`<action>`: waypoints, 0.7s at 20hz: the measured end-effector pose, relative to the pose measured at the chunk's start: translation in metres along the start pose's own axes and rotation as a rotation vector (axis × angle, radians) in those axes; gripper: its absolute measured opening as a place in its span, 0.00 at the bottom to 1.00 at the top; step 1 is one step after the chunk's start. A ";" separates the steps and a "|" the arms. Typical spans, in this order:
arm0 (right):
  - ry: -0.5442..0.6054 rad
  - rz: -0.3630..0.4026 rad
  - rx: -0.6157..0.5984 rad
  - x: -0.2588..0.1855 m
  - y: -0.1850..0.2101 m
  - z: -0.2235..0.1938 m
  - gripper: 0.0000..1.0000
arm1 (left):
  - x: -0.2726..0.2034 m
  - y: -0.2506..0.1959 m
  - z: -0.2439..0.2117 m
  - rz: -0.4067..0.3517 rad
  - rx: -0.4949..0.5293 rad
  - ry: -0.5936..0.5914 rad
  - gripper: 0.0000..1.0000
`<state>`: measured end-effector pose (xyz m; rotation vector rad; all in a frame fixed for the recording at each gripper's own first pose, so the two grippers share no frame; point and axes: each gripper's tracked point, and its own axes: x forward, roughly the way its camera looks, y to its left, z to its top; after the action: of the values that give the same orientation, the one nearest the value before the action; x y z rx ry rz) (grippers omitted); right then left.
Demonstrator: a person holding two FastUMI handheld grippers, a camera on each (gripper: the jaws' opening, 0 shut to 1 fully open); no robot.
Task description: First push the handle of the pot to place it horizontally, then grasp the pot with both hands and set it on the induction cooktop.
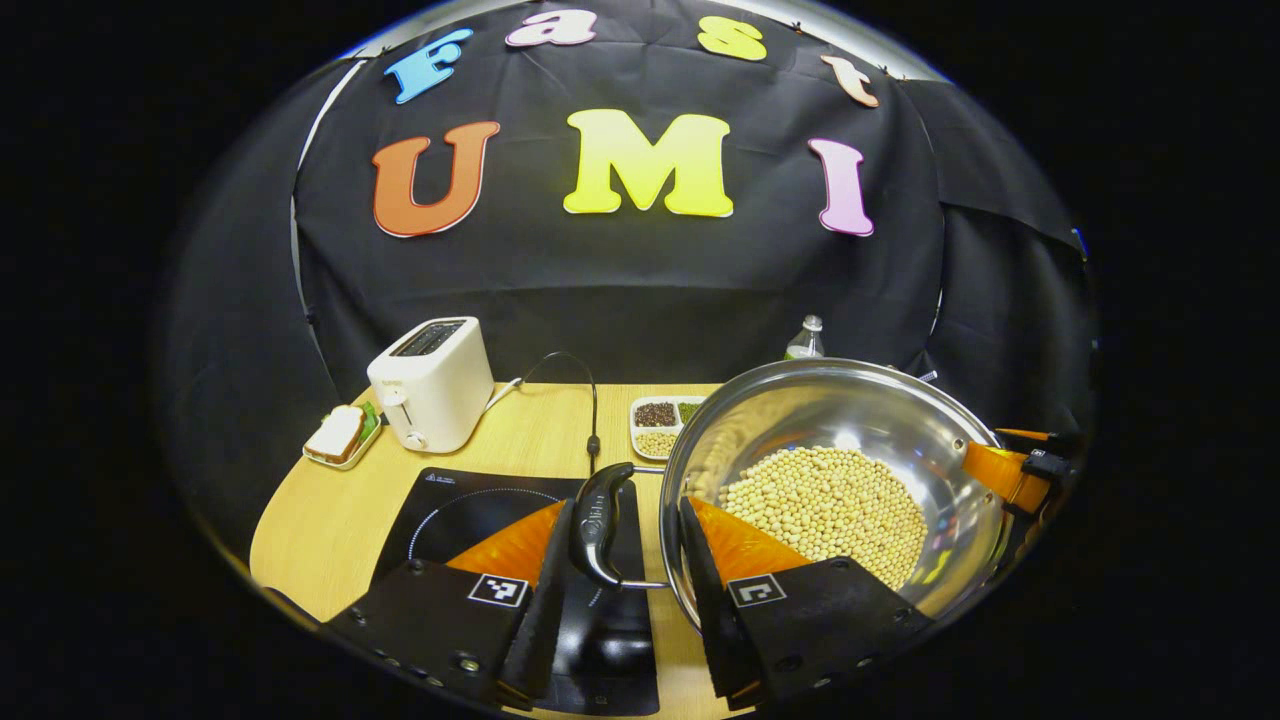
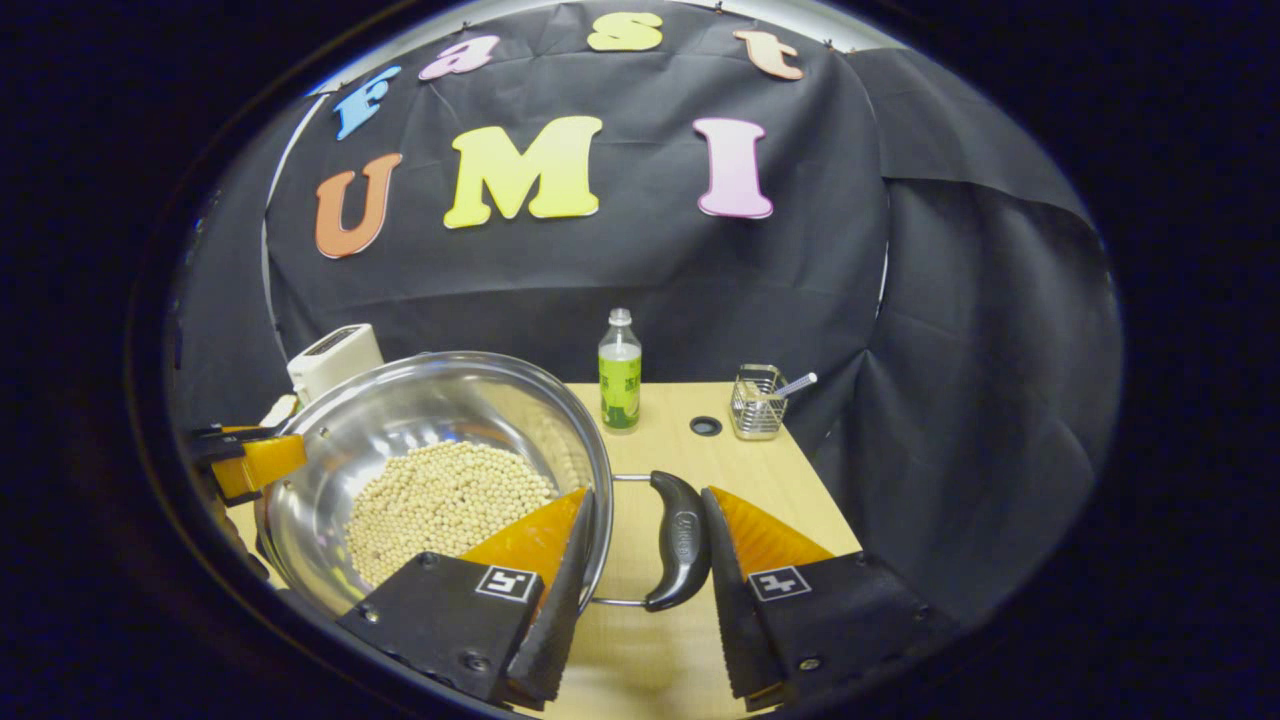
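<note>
2 tongs (image 1: 620, 555) (image 2: 640, 560) straddle pot (image 1: 840, 420) handles.

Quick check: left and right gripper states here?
Left gripper: open, jaws astride a pot handle.
Right gripper: open, jaws astride the other handle.

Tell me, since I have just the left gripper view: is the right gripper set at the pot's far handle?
Observer: Yes, the right gripper straddles the right handle, one finger on each side.
Operator: Anything beyond it?
Observer: A wire basket stands near the back corner.
Operator: I see just a bottle top. The rest?
Observer: The bottle has a green label and stands clear of the pot.
</note>
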<state>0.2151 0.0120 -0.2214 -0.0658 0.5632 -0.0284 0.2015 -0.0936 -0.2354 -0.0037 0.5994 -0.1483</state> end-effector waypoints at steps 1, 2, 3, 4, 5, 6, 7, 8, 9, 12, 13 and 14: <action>-0.002 0.003 -0.003 -0.001 0.006 0.003 0.63 | -0.003 0.007 0.003 0.006 -0.008 -0.005 0.58; -0.004 0.007 -0.002 -0.004 0.014 0.006 0.63 | -0.005 0.013 0.006 0.016 -0.009 -0.015 0.58; -0.008 0.011 -0.007 -0.005 0.020 0.009 0.63 | -0.008 0.020 0.010 0.027 -0.003 -0.026 0.58; -0.007 0.016 -0.007 -0.006 0.026 0.012 0.63 | -0.011 0.026 0.015 0.036 0.001 -0.040 0.57; -0.009 0.022 -0.009 -0.008 0.033 0.015 0.63 | -0.014 0.033 0.018 0.044 0.005 -0.049 0.58; -0.012 0.028 -0.009 -0.009 0.041 0.019 0.62 | -0.015 0.039 0.019 0.049 0.001 -0.057 0.58; -0.014 0.034 -0.012 -0.011 0.048 0.022 0.62 | -0.017 0.046 0.021 0.053 -0.003 -0.061 0.58; -0.017 0.041 -0.016 -0.012 0.055 0.026 0.63 | -0.019 0.053 0.024 0.057 -0.012 -0.065 0.58; -0.021 0.046 -0.020 -0.012 0.062 0.028 0.63 | -0.022 0.059 0.026 0.063 -0.021 -0.073 0.58; -0.030 0.056 -0.043 -0.014 0.080 0.036 0.63 | -0.026 0.074 0.030 0.075 -0.037 -0.084 0.58; -0.034 0.057 -0.050 -0.014 0.086 0.039 0.63 | -0.026 0.080 0.030 0.076 -0.046 -0.086 0.58; -0.036 0.060 -0.056 -0.014 0.092 0.042 0.62 | -0.026 0.086 0.030 0.079 -0.052 -0.088 0.58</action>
<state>0.2266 0.1063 -0.1854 -0.1034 0.5297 0.0464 0.2090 -0.0065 -0.1999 -0.0370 0.5145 -0.0557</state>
